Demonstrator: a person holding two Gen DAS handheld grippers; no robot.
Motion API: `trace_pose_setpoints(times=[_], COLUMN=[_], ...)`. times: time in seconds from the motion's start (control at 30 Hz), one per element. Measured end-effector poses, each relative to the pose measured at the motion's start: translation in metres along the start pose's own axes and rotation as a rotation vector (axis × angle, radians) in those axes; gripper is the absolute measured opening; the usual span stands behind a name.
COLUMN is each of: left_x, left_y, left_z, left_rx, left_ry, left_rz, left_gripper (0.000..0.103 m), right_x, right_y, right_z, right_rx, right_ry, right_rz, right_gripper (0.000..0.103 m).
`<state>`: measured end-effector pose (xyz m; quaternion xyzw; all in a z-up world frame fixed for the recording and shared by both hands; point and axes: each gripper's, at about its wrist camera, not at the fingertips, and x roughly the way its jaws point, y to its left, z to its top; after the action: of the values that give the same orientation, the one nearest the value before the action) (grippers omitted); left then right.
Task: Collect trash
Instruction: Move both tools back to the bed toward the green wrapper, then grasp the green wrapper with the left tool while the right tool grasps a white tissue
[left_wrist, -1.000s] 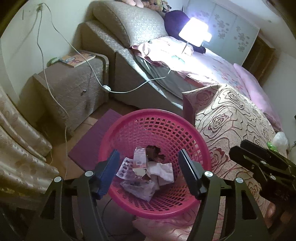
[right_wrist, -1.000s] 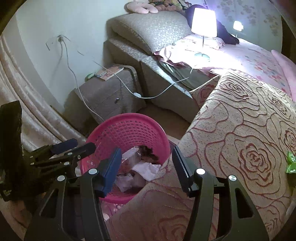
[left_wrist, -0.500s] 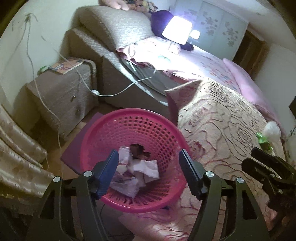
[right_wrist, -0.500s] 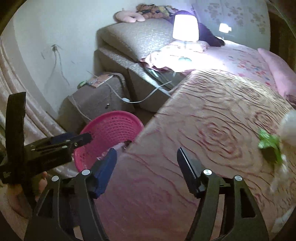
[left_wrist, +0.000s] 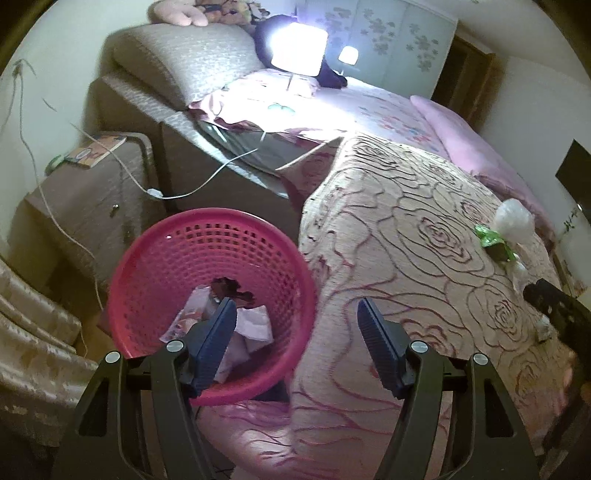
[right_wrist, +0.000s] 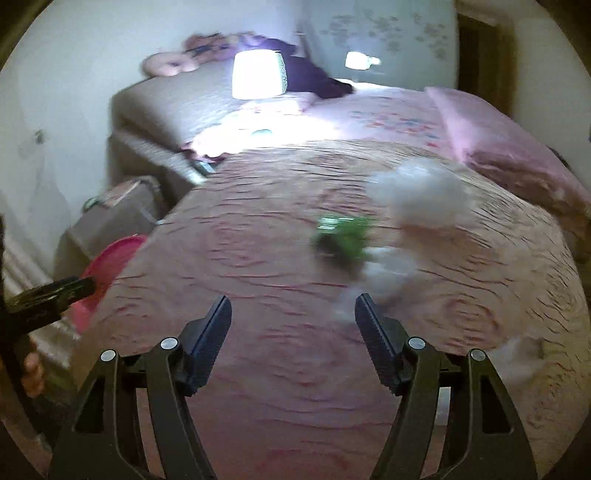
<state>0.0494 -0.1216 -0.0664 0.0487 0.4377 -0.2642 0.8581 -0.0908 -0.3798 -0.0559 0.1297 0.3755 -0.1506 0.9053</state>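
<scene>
A pink mesh basket stands on the floor beside the bed, with crumpled paper trash inside. My left gripper is open and empty, hovering over the basket's right rim. On the rose-patterned bedspread lie a green wrapper and a white plastic bag. In the blurred right wrist view the green wrapper and white trash lie ahead of my right gripper, which is open and empty above the bedspread. The basket's edge shows at left.
A brown nightstand with a book stands left of the basket, with a white cable trailing across it. A lit lamp sits on the bed. Curtains hang at lower left. A pink pillow lies at far right.
The right gripper has swung right, away from the basket, over the bedspread toward the green wrapper and white trash. The left view has shifted right, so the basket sits further left.
</scene>
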Motion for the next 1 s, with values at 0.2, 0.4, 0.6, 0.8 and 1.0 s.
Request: trace_pose_setpoints(times=[0.2,0.4,0.6,0.8,1.0], left_x=[0.000,0.002,0.006,0.009,0.020], left_y=[-0.016,-0.025,-0.031,-0.050,-0.086], left_z=[-0.002,-0.005,-0.005,0.002,0.011], left_rx=[0.033,0.055,0.065,0.095,0.158], left_ry=[0.005,0.015,0.024,0.023,0.029], left_rz=[-0.018,-0.028,-0.030,-0.049,-0.076], left_gripper=[0.066,0.066,0.066,0.066,0.066], right_x=[0.008,0.035,0.052,0.051,0.032], right_y=[-0.036,-0.042,-0.039,-0.046,-0.060], right_z=[0.007,0.016,0.016,0.016,0.010], right_rx=[0.045,0.050,0.030,0.043,0.078], right_ry=[0.011,0.052,0.069,0.064,0.030], right_rz=[-0.079,-0.090,-0.096,-0.079,-0.075], right_gripper=[0.073,0.073,0.064,0.042,0.036])
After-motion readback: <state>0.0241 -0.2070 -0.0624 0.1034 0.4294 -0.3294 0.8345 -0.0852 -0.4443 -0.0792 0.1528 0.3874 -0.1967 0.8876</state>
